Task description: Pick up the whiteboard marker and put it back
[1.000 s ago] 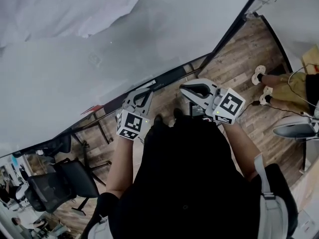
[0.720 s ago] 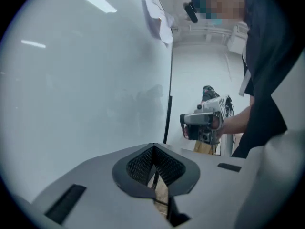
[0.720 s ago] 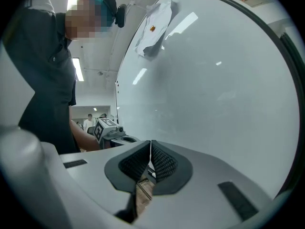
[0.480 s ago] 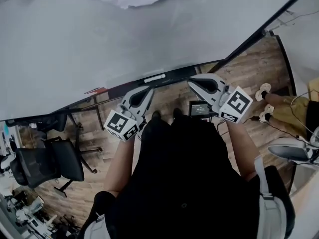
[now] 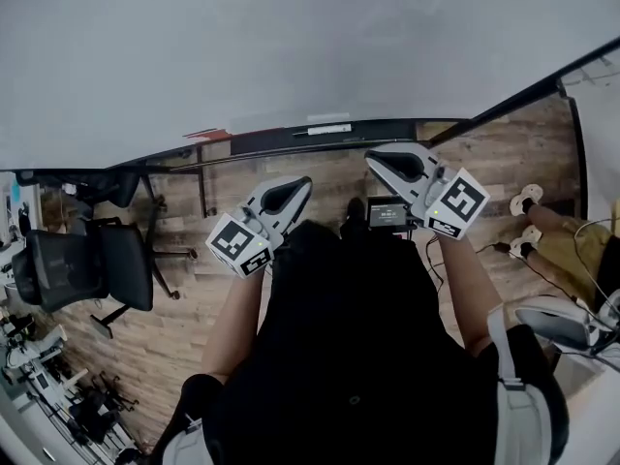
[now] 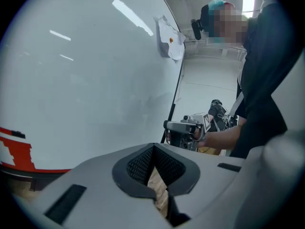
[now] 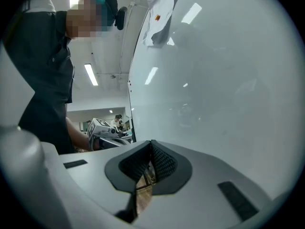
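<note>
left gripper (image 5: 301,185): jaws together, nothing between them
right gripper (image 5: 374,161): jaws together, empty; just right of the left one
whiteboard marker (image 5: 325,129): slim white stick, looks to lie flat on the tray ledge (image 5: 407,126); beyond both grippers, touched by neither
whiteboard (image 5: 291,46): fills the far side
office chair (image 5: 92,264): left, on the wood floor

This is an office-type workroom. A large whiteboard (image 5: 291,56) fills the front, a black swivel office chair (image 5: 92,264) stands on wood-plank flooring (image 5: 184,303), and fluorescent strip lights (image 7: 90,74) run along the ceiling.
</note>
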Available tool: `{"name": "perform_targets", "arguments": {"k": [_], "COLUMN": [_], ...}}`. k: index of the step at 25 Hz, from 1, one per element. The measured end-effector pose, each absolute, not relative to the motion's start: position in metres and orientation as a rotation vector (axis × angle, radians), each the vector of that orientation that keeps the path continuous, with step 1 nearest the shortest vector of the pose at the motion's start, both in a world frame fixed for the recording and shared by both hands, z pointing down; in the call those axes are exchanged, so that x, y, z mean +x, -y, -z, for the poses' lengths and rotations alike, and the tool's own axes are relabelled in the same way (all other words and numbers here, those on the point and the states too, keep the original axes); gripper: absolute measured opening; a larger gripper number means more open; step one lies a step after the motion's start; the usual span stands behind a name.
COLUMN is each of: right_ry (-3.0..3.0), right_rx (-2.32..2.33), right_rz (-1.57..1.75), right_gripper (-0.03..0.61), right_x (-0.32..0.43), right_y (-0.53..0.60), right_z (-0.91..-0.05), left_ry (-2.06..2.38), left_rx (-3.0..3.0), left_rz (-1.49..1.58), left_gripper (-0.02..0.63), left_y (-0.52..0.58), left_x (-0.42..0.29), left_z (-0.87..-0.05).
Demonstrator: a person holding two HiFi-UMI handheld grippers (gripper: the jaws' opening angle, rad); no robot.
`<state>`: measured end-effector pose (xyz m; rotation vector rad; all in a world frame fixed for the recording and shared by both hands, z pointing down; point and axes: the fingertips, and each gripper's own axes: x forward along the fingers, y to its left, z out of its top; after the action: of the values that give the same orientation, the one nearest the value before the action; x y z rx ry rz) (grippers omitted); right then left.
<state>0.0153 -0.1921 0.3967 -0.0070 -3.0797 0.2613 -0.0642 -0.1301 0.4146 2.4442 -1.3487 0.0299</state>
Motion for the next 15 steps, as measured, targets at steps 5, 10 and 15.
{"name": "perform_targets", "arguments": {"k": [5,10,15], "right_ry": [3.085,3.077,3.057], "right_rx": [0.008,0.067,0.068], "right_rz": [-0.238,-0.21,-0.265], "right_gripper": [0.02,0.02,0.02], "right_x": [0.008,0.003,-0.01], "right_y": [0.172,0.134,0.067], "right_z": [-0.387,-0.375,-0.378], "left_ry": [1.354,1.287,1.171], "left_rx": [2.467,2.517,2.543], "left_rz": [0.012,0.062,0.095], "left_gripper": [0.012,0.012,0.012], "left_y": [0.11,0.073,0.007], "left_x": [-0.073,-0.076,-0.077], "left_z": [-0.404,-0.397,-0.389]}}
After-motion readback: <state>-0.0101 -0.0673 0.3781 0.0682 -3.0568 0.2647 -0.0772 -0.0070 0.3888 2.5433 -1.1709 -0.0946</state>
